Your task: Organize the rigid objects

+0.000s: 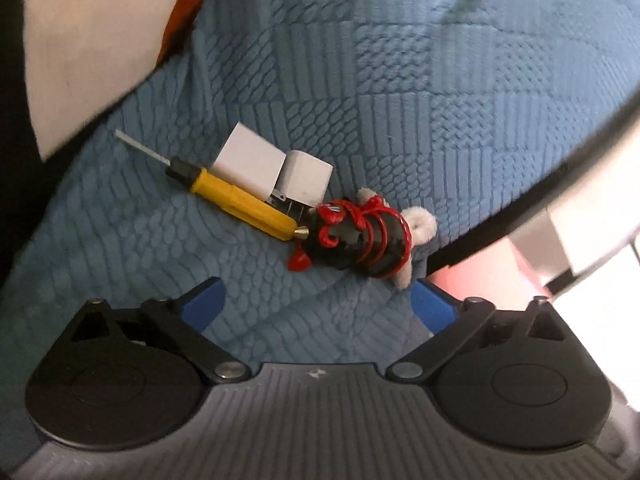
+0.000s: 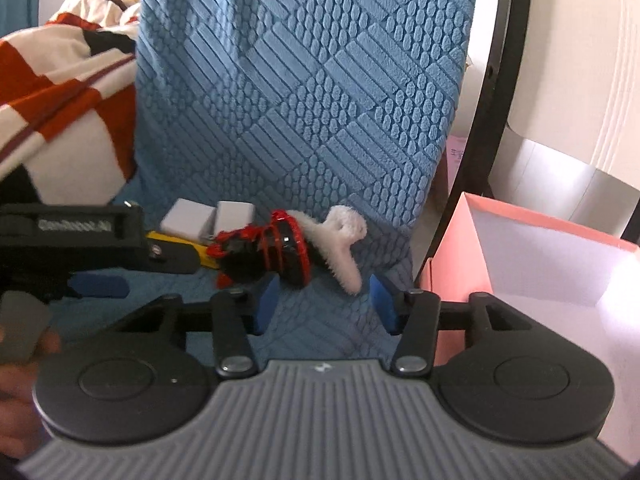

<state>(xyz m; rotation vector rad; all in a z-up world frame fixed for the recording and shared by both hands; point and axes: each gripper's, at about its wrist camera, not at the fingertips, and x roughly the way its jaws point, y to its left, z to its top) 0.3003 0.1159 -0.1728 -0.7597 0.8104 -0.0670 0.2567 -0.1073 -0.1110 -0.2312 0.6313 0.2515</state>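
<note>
Both grippers hover empty, jaws wide: left gripper (image 1: 316,300), right gripper (image 2: 324,304). I see the pile just ahead: yellow screwdriver (image 1: 240,204), two white chargers (image 1: 276,174) touching it, and a black-and-red ornament (image 1: 360,236) against a white fuzzy clip (image 2: 344,240).

Risk: everything touches, so grabbing one likely drags its neighbour. The ornament's red wire could snag the fuzzy clip.

Surface is a soft blue quilted cover (image 2: 320,80), so objects may tilt or sink under a push. Pink box (image 2: 532,264) stands open to the right, beside the bed edge.
</note>
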